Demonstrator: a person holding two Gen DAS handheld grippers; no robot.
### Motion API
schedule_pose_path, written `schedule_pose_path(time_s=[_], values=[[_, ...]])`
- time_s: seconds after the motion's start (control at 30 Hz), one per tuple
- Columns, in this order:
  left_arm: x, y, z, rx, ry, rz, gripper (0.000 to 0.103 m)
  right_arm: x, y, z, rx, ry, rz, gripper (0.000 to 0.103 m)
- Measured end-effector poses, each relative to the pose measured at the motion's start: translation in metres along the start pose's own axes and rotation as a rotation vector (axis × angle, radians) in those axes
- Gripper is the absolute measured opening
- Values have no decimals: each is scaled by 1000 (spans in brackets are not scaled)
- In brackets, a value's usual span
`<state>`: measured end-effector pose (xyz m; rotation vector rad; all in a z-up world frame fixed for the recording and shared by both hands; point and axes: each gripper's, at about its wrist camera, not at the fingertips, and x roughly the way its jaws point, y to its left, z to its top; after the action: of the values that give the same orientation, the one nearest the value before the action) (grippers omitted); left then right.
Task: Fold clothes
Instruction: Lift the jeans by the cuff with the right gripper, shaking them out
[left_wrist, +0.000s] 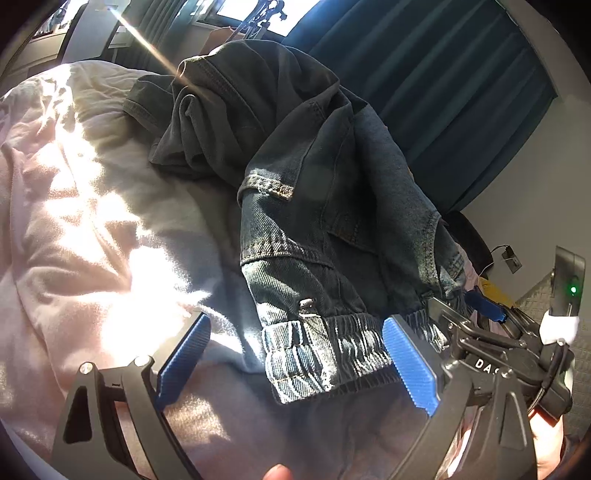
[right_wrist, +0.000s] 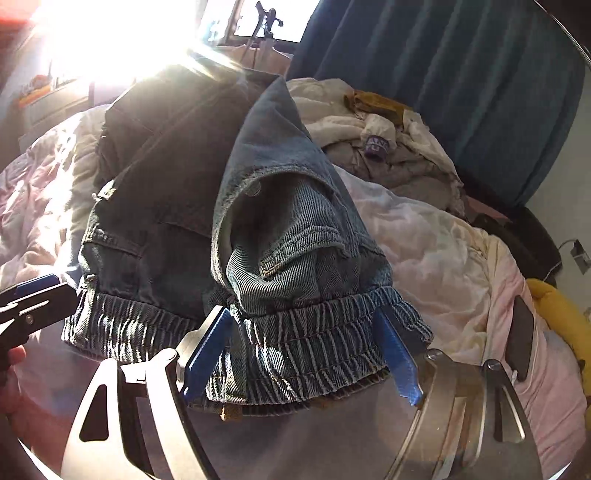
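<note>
Dark blue jeans with an elastic waistband lie crumpled on a bed, legs bunched toward the far side. My left gripper is open, its blue pads on either side of the waistband's left end. In the right wrist view the jeans rise in a peak, and my right gripper stands open with the waistband between its blue pads. The right gripper also shows in the left wrist view, at the waistband's right end. The left gripper's tip shows at the left edge of the right wrist view.
A pale pink and white duvet covers the bed, with bright sun patches. A heap of pale clothes lies at the far right of the bed. Dark blue curtains hang behind. A yellow item sits by the bed's right edge.
</note>
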<state>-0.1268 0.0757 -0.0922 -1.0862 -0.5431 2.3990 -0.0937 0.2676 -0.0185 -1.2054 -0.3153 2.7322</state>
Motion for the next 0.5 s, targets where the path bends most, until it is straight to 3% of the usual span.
schedule_pose_path(time_s=[0.1,0.17,0.2,0.27,0.33,0.5], values=[[-1,-1,0,4,-4,-13,96,6,-27,-1,133,34,28,75],[-2,-1,1,7,-6,-25,95,8,-46,-2,231,52,52,55],[-3,-1,1,8,-8,-31,95,9,-56,-3,289,62,86,40],[-1,-2,3,8,-7,-53,90,12,-78,-8,421,72,173,25],[0,-2,4,5,-4,-73,89,14,-100,-14,557,77,266,21],[11,-2,1,-9,28,-82,88,15,-131,-30,758,74,381,19]])
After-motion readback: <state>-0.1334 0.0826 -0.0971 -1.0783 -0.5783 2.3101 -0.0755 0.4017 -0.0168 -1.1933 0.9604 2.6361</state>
